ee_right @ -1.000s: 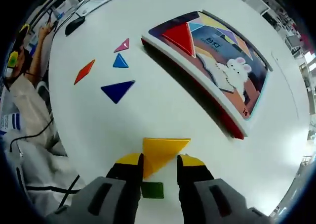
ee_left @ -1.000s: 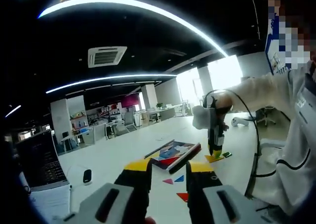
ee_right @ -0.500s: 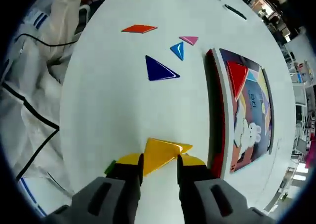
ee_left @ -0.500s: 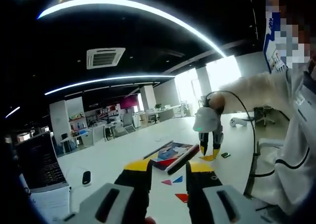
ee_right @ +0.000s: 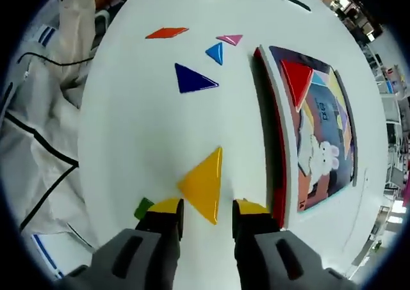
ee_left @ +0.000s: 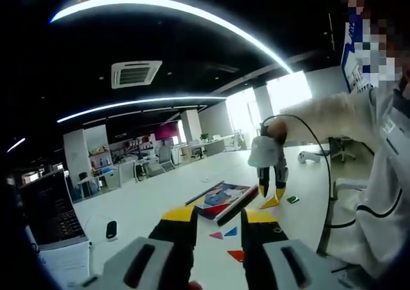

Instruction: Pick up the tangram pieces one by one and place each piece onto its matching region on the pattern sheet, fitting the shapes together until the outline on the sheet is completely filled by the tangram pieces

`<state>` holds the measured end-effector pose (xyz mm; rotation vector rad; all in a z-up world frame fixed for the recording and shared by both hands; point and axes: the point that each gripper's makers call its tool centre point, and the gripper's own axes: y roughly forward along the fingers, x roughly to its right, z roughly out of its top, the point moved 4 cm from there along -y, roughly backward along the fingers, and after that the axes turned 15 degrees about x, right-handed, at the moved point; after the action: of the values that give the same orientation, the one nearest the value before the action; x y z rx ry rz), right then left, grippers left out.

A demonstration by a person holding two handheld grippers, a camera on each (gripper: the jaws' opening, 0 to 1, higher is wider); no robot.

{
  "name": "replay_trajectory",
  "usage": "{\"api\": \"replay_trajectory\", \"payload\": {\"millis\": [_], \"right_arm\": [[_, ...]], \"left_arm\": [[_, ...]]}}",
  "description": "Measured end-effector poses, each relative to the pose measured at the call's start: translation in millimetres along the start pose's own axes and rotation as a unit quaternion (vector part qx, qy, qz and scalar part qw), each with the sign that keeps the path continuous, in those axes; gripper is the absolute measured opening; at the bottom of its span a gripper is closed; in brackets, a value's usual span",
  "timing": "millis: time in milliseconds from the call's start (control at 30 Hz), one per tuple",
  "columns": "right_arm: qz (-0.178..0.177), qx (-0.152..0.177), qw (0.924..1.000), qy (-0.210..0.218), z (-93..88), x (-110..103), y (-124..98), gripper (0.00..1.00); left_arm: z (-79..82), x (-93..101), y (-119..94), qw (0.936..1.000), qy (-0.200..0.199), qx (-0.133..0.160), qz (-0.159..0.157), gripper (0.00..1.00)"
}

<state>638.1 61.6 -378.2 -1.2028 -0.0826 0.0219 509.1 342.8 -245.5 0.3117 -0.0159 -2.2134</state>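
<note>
Nearby: dark blue triangle (ee_right: 192, 80), green square (ee_right: 143, 207), beside yellow triangle (ee_right: 204, 184).

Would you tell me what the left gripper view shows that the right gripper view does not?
Left gripper view: an open black laptop, a black mouse and the right gripper from outside. Right gripper view: the printed white rabbit on the pattern sheet. Both: the pattern sheet, the yellow triangle and the small green square.

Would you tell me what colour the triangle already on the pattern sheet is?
Red triangle; the right gripper view shows it best.
</note>
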Motion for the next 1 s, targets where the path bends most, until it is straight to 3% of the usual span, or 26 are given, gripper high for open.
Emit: {"api": "replay_trajectory", "payload": {"millis": [200, 400, 767, 1000], "right_arm": [[0.012, 0.005, 0.9995, 0.027, 4.4, -7, 8, 0.33], [-0.002, 0.012, 0.9973, 0.072, 5.2, -2, 8, 0.3], [0.012, 0.013, 0.9994, 0.029, 3.7, -3, 7, 0.29], [0.007, 0.004, 0.9981, 0.061, 5.7, -1, 7, 0.27]], "left_arm": [[-0.2, 2.2, 0, 1.0, 0.006, -0.004, -0.004, 0.29], [-0.4, -1.5, -1, 1.0, 0.007, -0.004, 0.001, 0.29], [5.3, 0.5, 1, 0.9998, -0.006, 0.018, -0.011, 0.29], [11.2, 6.8, 1, 0.9992, -0.007, 0.033, -0.021, 0.29]]}}
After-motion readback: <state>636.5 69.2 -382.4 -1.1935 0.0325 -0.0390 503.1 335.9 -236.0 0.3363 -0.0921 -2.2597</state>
